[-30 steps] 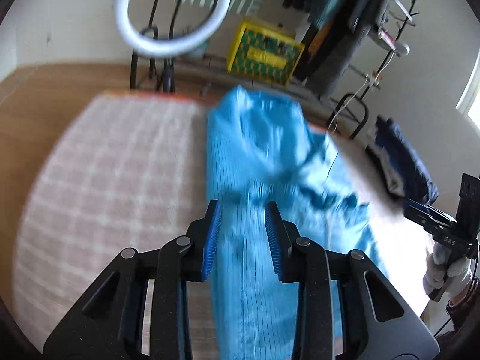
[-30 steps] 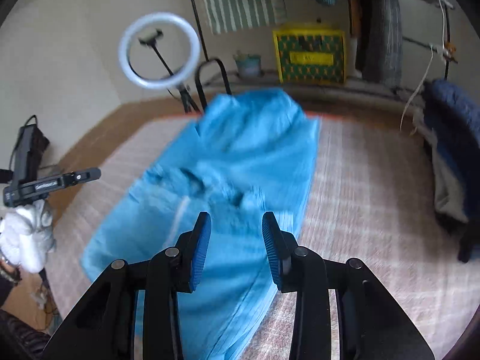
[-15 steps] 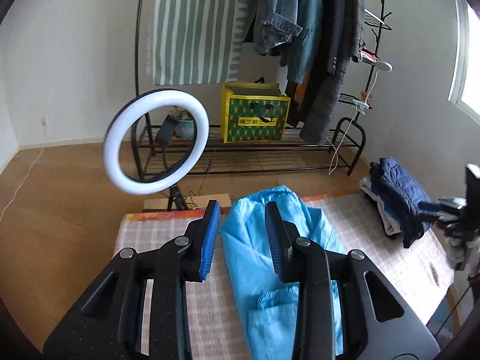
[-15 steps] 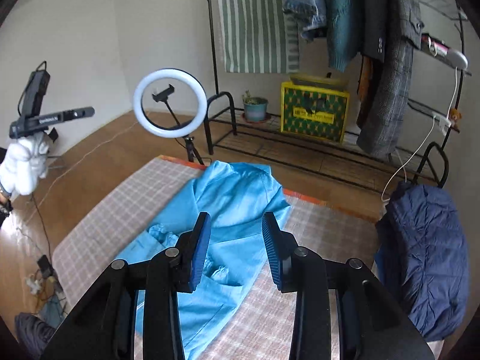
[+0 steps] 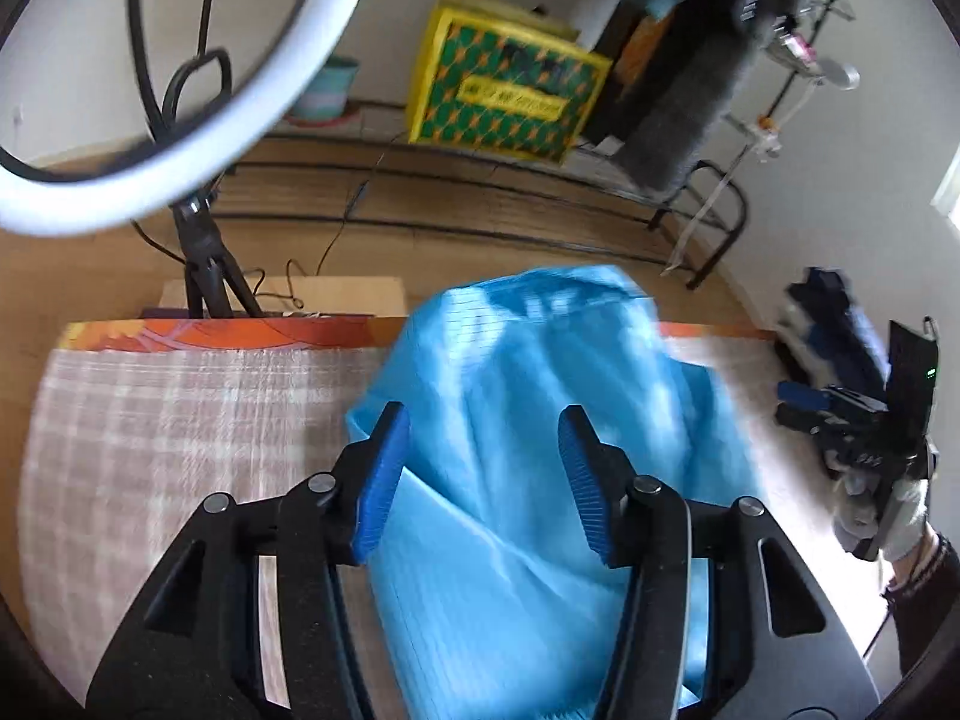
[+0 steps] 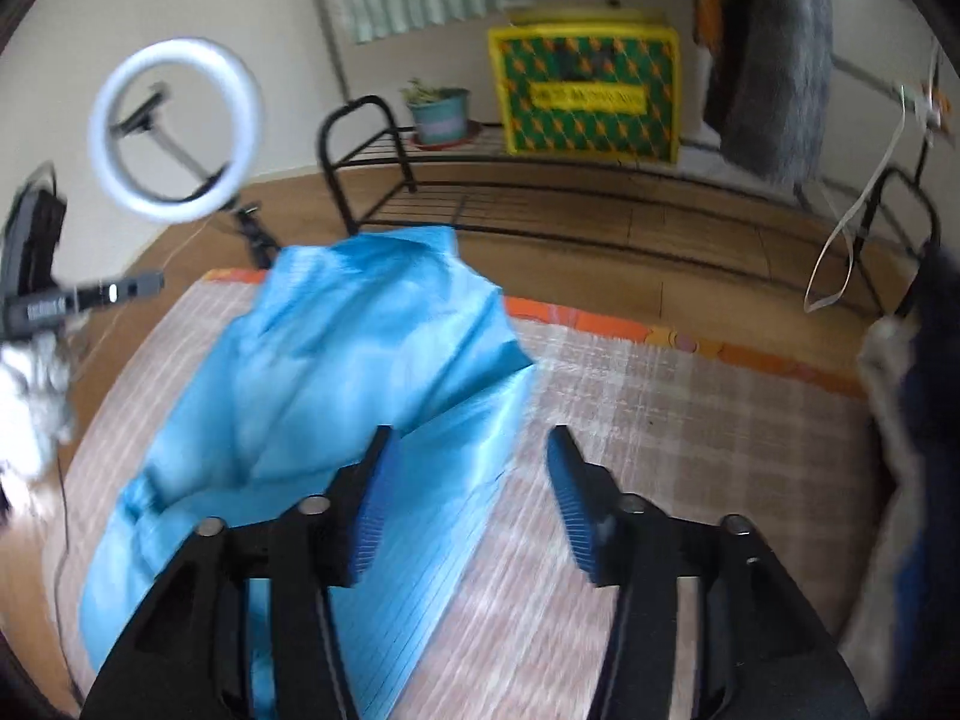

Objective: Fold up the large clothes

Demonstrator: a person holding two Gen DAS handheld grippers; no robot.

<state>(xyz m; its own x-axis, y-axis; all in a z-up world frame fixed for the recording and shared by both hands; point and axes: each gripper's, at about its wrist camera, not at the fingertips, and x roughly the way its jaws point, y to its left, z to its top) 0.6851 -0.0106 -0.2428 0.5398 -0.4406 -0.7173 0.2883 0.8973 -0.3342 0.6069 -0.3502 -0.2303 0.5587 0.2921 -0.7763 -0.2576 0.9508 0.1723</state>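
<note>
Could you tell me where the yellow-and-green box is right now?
The box sits on the black rack by the far wall, upper right in the right wrist view, right of a potted plant.

A: Where is the blue coat (image 6: 336,384)?
B: It lies on the checked mat (image 6: 660,420), out at eleven o'clock from the right gripper (image 6: 468,504).
A: Is the gripper holding it?
B: No. Its jaws have just been opening, and nothing is pinched.
A: And that ring light (image 6: 177,129)?
B: Far off at ten o'clock.
</note>
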